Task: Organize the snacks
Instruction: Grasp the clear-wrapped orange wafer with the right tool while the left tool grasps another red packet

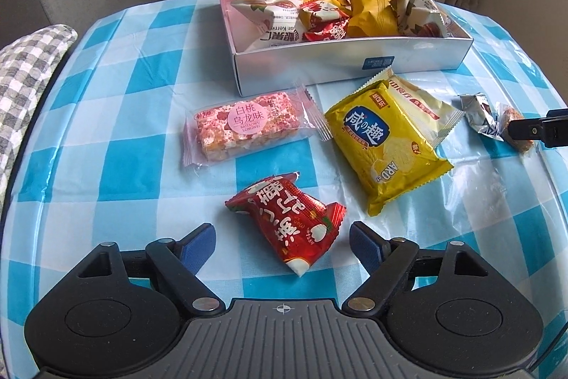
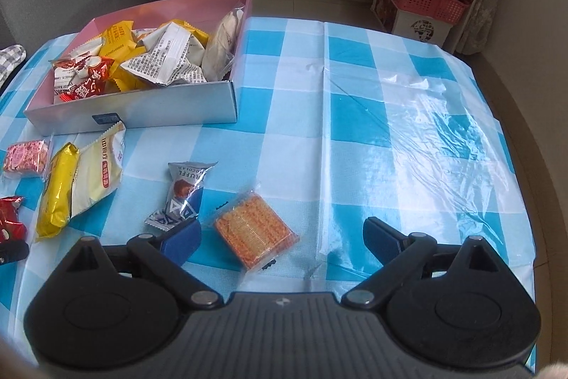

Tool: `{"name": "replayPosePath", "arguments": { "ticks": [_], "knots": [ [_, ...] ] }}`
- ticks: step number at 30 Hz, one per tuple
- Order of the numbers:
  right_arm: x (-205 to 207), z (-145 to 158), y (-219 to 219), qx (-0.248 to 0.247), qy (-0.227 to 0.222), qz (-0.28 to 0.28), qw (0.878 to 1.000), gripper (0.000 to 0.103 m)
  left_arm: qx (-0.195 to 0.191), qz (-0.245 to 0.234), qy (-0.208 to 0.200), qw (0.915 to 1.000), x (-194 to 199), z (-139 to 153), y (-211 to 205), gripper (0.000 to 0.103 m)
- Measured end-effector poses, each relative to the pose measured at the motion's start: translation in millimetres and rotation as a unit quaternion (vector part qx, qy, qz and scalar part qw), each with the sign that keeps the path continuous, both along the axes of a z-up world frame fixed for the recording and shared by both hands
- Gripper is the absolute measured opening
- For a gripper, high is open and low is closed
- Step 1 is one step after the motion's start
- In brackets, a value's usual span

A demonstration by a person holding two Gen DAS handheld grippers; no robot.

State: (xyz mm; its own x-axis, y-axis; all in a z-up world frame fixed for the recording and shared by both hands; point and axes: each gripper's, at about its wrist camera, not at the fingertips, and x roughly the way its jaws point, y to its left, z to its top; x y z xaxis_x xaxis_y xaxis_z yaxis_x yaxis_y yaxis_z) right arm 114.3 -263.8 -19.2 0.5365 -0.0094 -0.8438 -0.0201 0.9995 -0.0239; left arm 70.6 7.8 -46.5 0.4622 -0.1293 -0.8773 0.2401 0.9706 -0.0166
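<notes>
Now the left gripper (image 1: 283,245) fingers stand apart around the red snack packet (image 1: 289,226) (not touching). At 12 o'clock sits the box (image 1: 340,63). The right gripper (image 2: 282,238) fingers gape wide around the orange wafer pack (image 2: 254,231).

Both tools, left (image 1: 283,242) and right (image 2: 282,237), angled downward, jaws apart.

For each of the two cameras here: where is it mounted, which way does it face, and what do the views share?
Left wrist: sits on the left gripper, angled down at the red snack packet lying between its open jaws; the right gripper's tip shows at the right edge.
Right wrist: sits on the right gripper, angled down at the orange cracker packet between its open jaws.
Shared: checked tablecloth, snack box, yellow biscuit packet.
</notes>
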Motion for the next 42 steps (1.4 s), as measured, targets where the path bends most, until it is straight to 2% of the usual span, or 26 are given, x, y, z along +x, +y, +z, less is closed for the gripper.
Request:
{"name": "replayPosePath", "arguments": {
  "ticks": [6, 11, 22, 28, 31, 32, 37, 38, 42],
  "knots": [
    [0.0, -5.5, 10.4, -0.023, 0.009, 0.032, 0.999, 0.092, 0.012, -0.011, 0.0, 0.9999, 1.2, 1.2, 6.2, 0.066],
    [-2.2, -7.0, 20.3, -0.036, 0.008, 0.053, 0.998, 0.086, 0.039, -0.004, -0.001, 0.9992, 4.3, 3.8, 13.7, 0.066],
    [-4.2, -5.4, 30.2, -0.035, 0.006, 0.075, 0.997, 0.074, -0.055, 0.026, 0.018, 0.998, 11.2, 8.8, 29.6, 0.069],
    [-6.5, -3.7, 33.7, -0.035, 0.005, 0.086, 0.996, 0.061, -0.047, 0.039, 0.006, 0.9981, 11.0, 10.1, 26.1, 0.062],
    [-7.1, -2.9, 35.8, -0.039, 0.005, 0.092, 0.995, 0.057, -0.048, 0.044, 0.005, 0.9979, 11.8, 11.4, 28.5, 0.046],
    [-7.0, -2.7, 36.2, -0.039, 0.005, 0.093, 0.995, 0.055, -0.048, 0.047, 0.007, 0.9977, 12.5, 11.4, 29.3, 0.044],
    [-5.8, -1.5, 36.4, -0.04, 0.006, 0.09, 0.995, 0.047, -0.053, 0.052, 0.011, 0.9972, 12.6, 12.4, 31.5, 0.039],
    [-5.7, -1.2, 36.5, -0.04, 0.005, 0.088, 0.995, 0.042, -0.053, 0.051, 0.012, 0.9972, 12.5, 13.0, 31.5, 0.038],
    [-5.2, 2.5, 36.3, -0.041, 0.002, 0.085, 0.996, 0.039, -0.063, 0.048, 0.015, 0.9967, 12.4, 15.3, 31.3, 0.037]
  ]
}}
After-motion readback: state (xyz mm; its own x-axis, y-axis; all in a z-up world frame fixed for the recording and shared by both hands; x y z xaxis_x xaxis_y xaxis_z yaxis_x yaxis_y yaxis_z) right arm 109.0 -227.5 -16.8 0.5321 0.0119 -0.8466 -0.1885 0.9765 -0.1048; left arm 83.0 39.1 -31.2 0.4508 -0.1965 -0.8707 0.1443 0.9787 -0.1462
